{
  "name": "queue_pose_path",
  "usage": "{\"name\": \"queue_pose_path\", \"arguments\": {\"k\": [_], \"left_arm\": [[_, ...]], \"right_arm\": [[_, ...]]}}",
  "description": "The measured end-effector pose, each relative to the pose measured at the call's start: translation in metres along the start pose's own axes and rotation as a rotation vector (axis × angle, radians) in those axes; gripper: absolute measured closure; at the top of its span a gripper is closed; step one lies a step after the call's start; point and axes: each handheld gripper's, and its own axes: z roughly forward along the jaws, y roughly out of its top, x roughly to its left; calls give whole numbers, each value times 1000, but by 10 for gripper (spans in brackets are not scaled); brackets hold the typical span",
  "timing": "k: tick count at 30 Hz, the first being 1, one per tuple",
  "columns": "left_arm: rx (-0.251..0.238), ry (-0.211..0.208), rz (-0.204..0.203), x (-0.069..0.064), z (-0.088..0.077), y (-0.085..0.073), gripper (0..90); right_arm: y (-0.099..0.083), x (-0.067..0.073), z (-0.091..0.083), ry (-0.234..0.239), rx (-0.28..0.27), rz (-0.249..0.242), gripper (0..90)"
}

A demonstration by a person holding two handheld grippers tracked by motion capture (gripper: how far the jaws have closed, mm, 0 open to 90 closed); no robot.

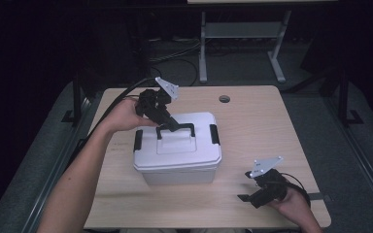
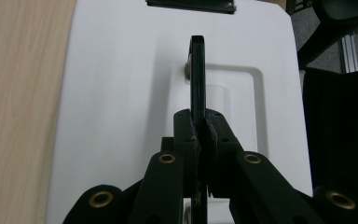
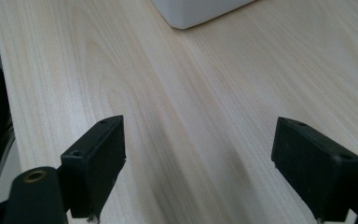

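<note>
A white lidded box (image 1: pixel 177 154) with black side latches stands in the middle of the wooden table. Its black carry handle (image 1: pixel 176 129) is raised above the lid. My left gripper (image 1: pixel 171 124) reaches in from the back left and is shut on that handle near its left end. In the left gripper view the handle (image 2: pixel 198 74) stands edge-on between the pads (image 2: pixel 204 133), over the white lid (image 2: pixel 121 93). My right gripper (image 1: pixel 247 198) rests low near the table's front right, jaws wide open with bare wood between them (image 3: pixel 198 163).
A cable hole (image 1: pixel 224 99) sits near the table's far edge. The box's corner (image 3: pixel 191 11) lies beyond the right gripper. Table edges (image 1: pixel 315 184) drop off to dark floor, and a metal frame (image 1: pixel 243 34) stands behind the table.
</note>
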Motion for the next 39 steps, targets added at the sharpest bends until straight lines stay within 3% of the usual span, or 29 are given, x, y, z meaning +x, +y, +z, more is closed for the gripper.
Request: {"name": "queue_pose_path", "arguments": {"k": [9, 29, 32, 39], "left_arm": [[22, -1, 4, 1, 3, 0, 843], [19, -4, 5, 4, 11, -2, 828], [27, 23, -13, 4, 9, -4, 767], [19, 42, -14, 2, 1, -10, 746]], "right_arm": [[0, -1, 0, 0, -2, -6, 171], [0, 0, 0, 5, -7, 1, 170], [0, 0, -1, 7, -8, -2, 170], [1, -1, -1, 9, -14, 0, 169]]}}
